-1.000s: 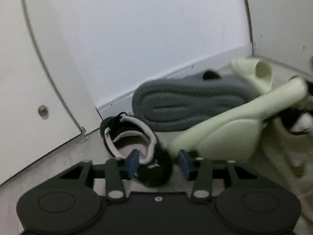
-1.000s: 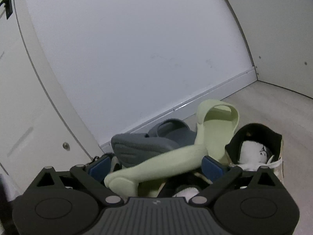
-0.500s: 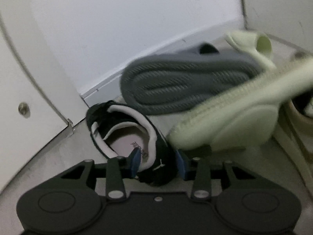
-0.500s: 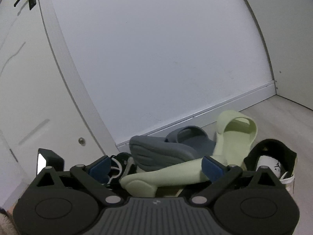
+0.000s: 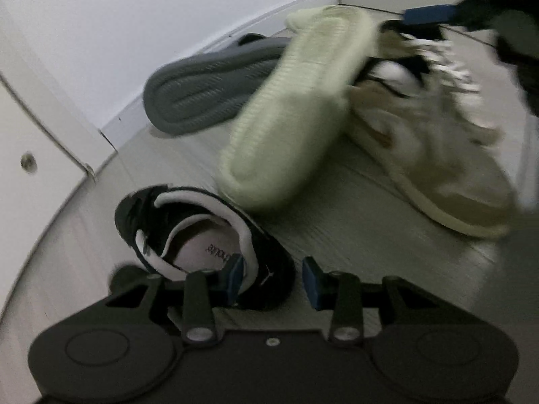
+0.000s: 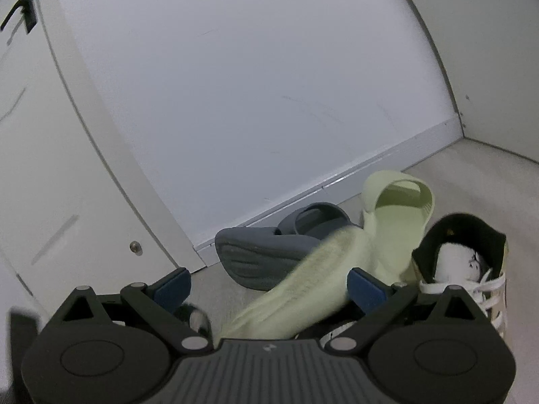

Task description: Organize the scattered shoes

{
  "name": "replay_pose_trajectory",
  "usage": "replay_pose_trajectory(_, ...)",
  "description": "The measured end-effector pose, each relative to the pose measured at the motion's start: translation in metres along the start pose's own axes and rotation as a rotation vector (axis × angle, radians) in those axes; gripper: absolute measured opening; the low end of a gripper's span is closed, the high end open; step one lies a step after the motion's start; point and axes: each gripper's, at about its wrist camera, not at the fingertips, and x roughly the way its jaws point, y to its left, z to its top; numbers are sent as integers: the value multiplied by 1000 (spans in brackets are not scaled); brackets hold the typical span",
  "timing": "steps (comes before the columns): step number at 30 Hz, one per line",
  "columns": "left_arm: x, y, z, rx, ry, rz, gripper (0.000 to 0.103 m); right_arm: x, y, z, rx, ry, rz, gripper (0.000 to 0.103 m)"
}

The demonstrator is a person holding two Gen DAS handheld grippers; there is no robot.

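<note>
In the left wrist view my left gripper (image 5: pixel 273 277) is shut on the heel collar of a black sneaker with white lining (image 5: pixel 188 232). A pale green slide (image 5: pixel 296 111) lies sole up past it, blurred, over a grey slide (image 5: pixel 209 97), also sole up. A cream and white sneaker (image 5: pixel 434 155) lies at the right. In the right wrist view my right gripper (image 6: pixel 269 284) is open, with the pale green slide (image 6: pixel 303 299) loose between its fingers. A second green slide (image 6: pixel 397 215), the grey slides (image 6: pixel 266 256) and the cream sneaker (image 6: pixel 465 262) lie beyond.
A white wall with a baseboard (image 6: pixel 337 181) runs behind the shoes and meets a side wall at the right corner. A white cabinet door with a small round fitting (image 6: pixel 135 246) stands at the left. The floor (image 5: pixel 353 222) is pale wood grain.
The right gripper has let go of the pale green slide, which has dropped sole up. The left gripper has risen and pulled back with the black sneaker in its grip.
</note>
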Motion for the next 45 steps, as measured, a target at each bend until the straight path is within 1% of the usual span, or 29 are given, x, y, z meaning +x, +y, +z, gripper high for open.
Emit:
replay_pose_trajectory(4,-20,-22,-18,-37,-12,-32,40,-1,0,-3,25,17,-9,99)
replay_pose_trajectory(7,-33,-38,-28,-59,-29,-64,40,-11,9,-7,0,24,2,99)
replay_pose_trajectory(9,-39,-42,-32,-83,-49,-75,40,-18,16,-10,-24,33,11,99)
replay_pose_trajectory(10,-45,-43,-38,-129,-83,-73,40,-24,22,-12,-45,36,21,99)
replay_pose_trajectory(12,-60,-44,-53,-240,-164,-67,40,-38,36,-17,-98,40,53,99)
replay_pose_trajectory(13,-76,-43,-62,-294,-240,-52,40,-43,42,-22,-119,44,63,99)
replay_pose_trajectory(16,-125,-34,-81,-453,-486,48,55,-59,56,-39,-165,73,71,99)
replay_pose_trajectory(17,-140,-28,-91,-532,-564,58,57,-60,57,-45,-171,90,69,99)
replay_pose_trajectory(18,-149,-22,-99,-593,-612,60,58,-62,61,-57,-192,127,72,96)
replay_pose_trajectory(20,-168,-5,-129,-808,-732,94,58,-62,68,-69,-237,165,71,84)
replay_pose_trajectory(21,-173,1,-138,-872,-751,120,58,-62,76,-78,-284,185,82,76)
replay_pose_trajectory(22,-178,11,-148,-970,-760,174,57,-62,85,-86,-331,206,93,71)
replay_pose_trajectory(23,-184,20,-157,-1045,-761,208,57,-62,94,-95,-378,226,104,71)
replay_pose_trajectory(25,-193,36,-170,-1104,-781,225,56,-63,111,-112,-468,266,129,71)
replay_pose_trajectory(26,-194,39,-172,-1107,-788,233,57,-67,118,-120,-470,281,169,71)
replay_pose_trajectory(27,-201,42,-176,-1075,-793,307,57,-71,126,-128,-473,298,212,68)
replay_pose_trajectory(28,-206,45,-177,-1047,-785,369,57,-74,139,-141,-490,327,280,60)
replay_pose_trajectory(29,-211,49,-176,-988,-738,494,57,-75,150,-152,-541,339,313,57)
replay_pose_trajectory(30,-212,51,-175,-960,-717,548,57,-76,161,-163,-593,350,342,54)
replay_pose_trajectory(31,-211,54,-174,-936,-698,575,57,-75,171,-171,-649,347,338,45)
replay_pose_trajectory(32,-208,60,-172,-898,-664,585,57,-74,180,-180,-702,344,333,38)
replay_pose_trajectory(33,-204,63,-172,-868,-645,596,57,-70,187,-185,-732,351,319,13)
replay_pose_trajectory(34,-200,66,-171,-840,-630,609,57,-65,194,-191,-758,360,304,0)
replay_pose_trajectory(36,-185,73,-174,-831,-593,622,57,-48,201,-198,-761,397,249,0)
replay_pose_trajectory(38,-165,88,-187,-959,-561,488,57,-33,205,-203,-774,416,190,0)
replay_pose_trajectory(39,-160,92,-189,-992,-547,459,56,-25,207,-206,-779,426,160,0)
replay_pose_trajectory(40,-156,93,-190,-1011,-532,451,55,-18,208,-210,-774,436,136,0)
replay_pose_trajectory(42,-152,93,-190,-1029,-507,502,55,-9,208,-215,-755,454,101,0)
replay_pose_trajectory(45,-148,94,-192,-1054,-541,467,55,0,210,-221,-732,457,79,0)
